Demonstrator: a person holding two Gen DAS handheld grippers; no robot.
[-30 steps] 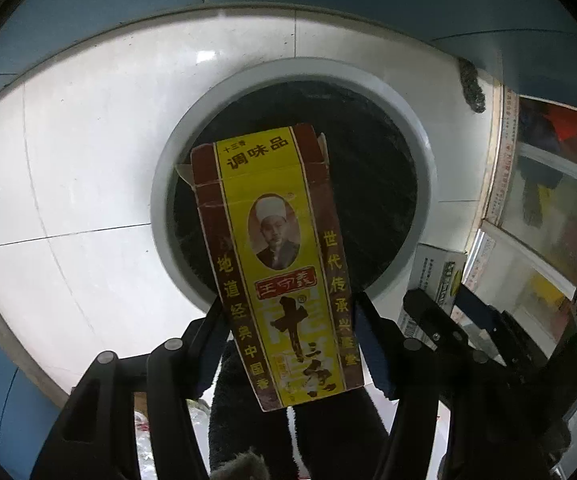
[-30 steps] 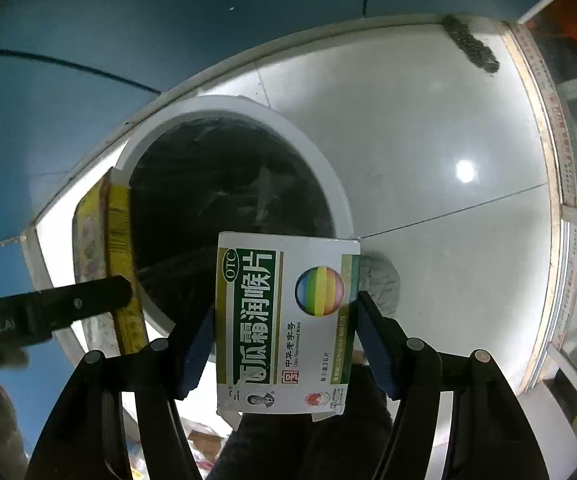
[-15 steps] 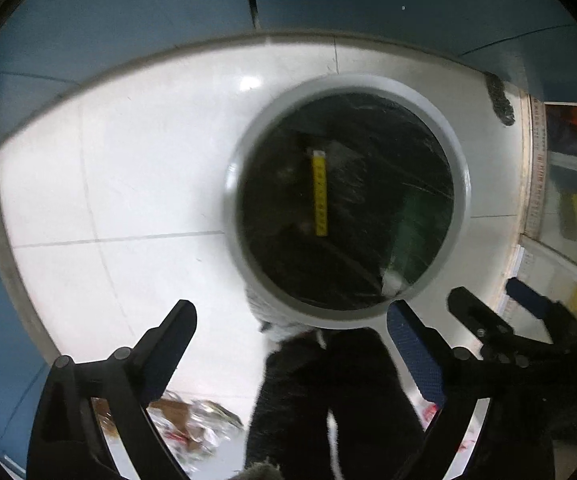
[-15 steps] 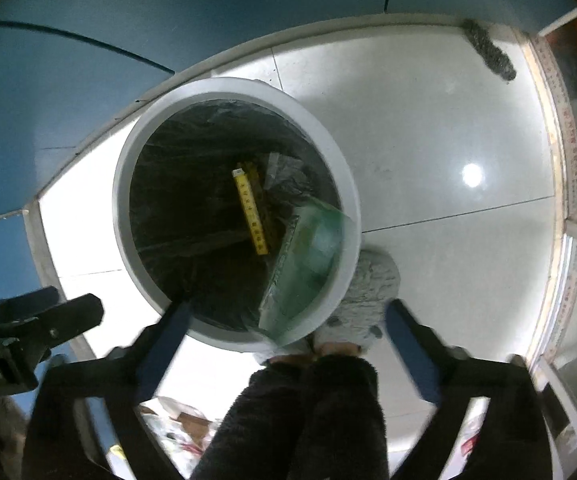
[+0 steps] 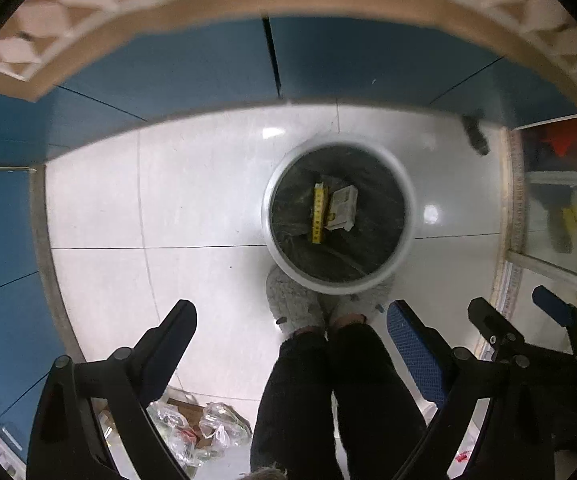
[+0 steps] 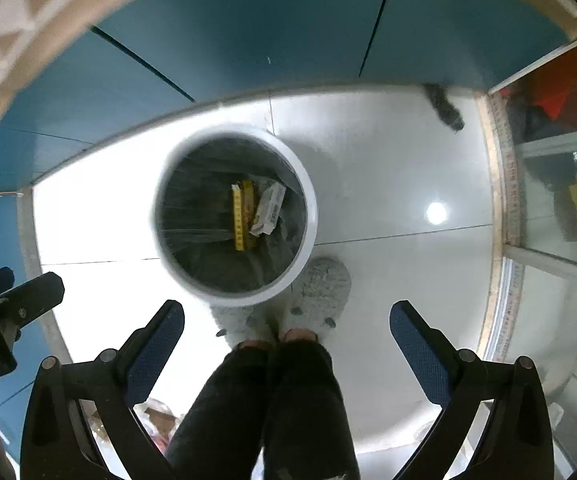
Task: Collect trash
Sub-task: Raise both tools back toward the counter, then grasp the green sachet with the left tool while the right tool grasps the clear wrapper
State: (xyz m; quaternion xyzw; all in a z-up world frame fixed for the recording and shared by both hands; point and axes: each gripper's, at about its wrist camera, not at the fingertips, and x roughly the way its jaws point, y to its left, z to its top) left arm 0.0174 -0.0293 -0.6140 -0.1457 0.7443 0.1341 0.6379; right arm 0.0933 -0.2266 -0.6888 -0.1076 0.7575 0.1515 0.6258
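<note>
With the yellow seasoning carton [image 5: 318,214] and white-green medicine box [image 5: 342,208] lying inside the round white bin lined with a black bag [image 5: 407,216], left gripper [image 5: 290,346] and right gripper [image 6: 287,338] both gape wide, empty; crumpled clear wrappers [image 5: 204,430] on floor remain uncollected.

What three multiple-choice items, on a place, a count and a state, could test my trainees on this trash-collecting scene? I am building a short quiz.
1. Where is the yellow box?
A. inside the white bin
B. on the floor tiles
C. in a gripper

2. How many boxes lie in the bin?
A. one
B. two
C. four

3. How do the right gripper's jaws stand?
A. shut on a box
B. shut, empty
C. open, empty

Key: 1 A, it lies on the black liner; 2 B, the yellow box and the white box beside it; 3 C, the jaws have just been opening and nothing is between them.
</note>
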